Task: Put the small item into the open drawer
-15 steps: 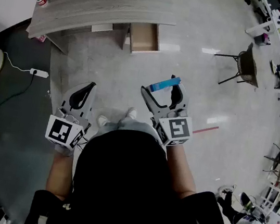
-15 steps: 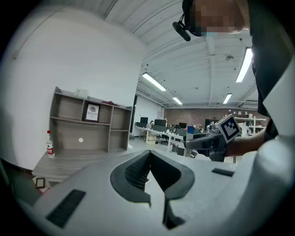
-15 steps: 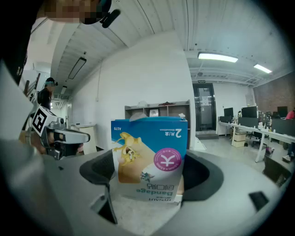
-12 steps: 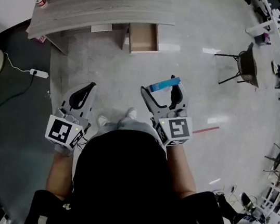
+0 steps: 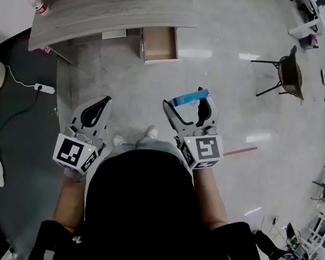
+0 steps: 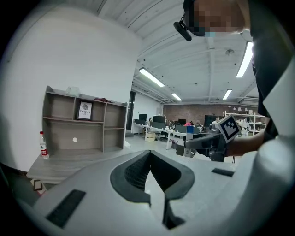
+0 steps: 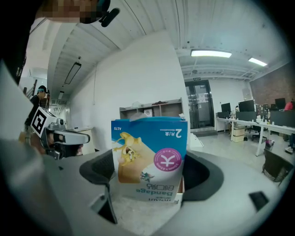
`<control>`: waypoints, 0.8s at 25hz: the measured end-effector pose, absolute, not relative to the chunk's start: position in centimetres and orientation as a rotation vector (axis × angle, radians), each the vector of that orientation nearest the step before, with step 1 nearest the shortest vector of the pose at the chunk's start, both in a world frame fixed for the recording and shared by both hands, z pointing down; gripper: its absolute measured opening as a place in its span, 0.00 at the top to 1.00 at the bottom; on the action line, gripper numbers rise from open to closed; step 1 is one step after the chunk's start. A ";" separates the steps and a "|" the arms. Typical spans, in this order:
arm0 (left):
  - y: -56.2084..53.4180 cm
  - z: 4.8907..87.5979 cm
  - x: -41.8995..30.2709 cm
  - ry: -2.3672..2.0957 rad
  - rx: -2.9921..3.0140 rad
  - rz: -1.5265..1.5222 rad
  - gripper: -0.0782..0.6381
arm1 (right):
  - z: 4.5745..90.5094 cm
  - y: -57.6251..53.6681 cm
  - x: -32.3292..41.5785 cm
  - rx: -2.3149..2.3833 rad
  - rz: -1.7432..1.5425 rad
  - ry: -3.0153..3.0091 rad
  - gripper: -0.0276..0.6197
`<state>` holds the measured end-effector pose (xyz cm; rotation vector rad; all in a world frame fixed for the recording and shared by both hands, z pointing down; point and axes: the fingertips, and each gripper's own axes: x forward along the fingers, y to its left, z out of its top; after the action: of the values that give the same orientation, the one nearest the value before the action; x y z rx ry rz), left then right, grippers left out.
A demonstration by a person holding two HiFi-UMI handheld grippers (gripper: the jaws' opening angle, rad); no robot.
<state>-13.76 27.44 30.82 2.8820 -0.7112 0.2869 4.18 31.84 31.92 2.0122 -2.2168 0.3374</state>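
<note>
We pinch blue box (image 7: pixel 150 156) in right gripper (image 5: pixel 188 105), jaws wide; open drawer (image 5: pixel 160 43) far, slightly left; left gripper (image 5: pixel 101 103) jaws together, apparently empty.

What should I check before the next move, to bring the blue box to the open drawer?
1. Blue box gripped between the right claw pads: ok.
2. Left claw shut, nothing in it: ok.
3. Drawer under the desk pulled open: ok.
4. Space inside the drawer: ok, it looks bare in the head view.
5. Drawer within reach: not ok, it lies far ahead across the floor.
6. Firmness of the grip: cannot tell.
</note>
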 end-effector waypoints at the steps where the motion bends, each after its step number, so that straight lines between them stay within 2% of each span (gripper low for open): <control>1: 27.5 31.0 -13.2 -0.706 2.885 0.296 0.89 | 32.2 31.9 4.9 2.017 0.347 -2.215 0.26; 12: 26.6 32.9 -6.4 -0.640 2.895 0.350 0.89 | 35.6 31.1 10.9 2.026 0.431 -2.192 0.26; 20: 20.2 33.4 -5.6 -0.583 2.878 0.324 0.89 | 35.6 25.4 11.1 2.044 0.454 -2.144 0.26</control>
<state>-5.62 20.23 33.41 2.8778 -0.5830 0.3239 11.13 25.37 35.58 2.0440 -2.1443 0.4536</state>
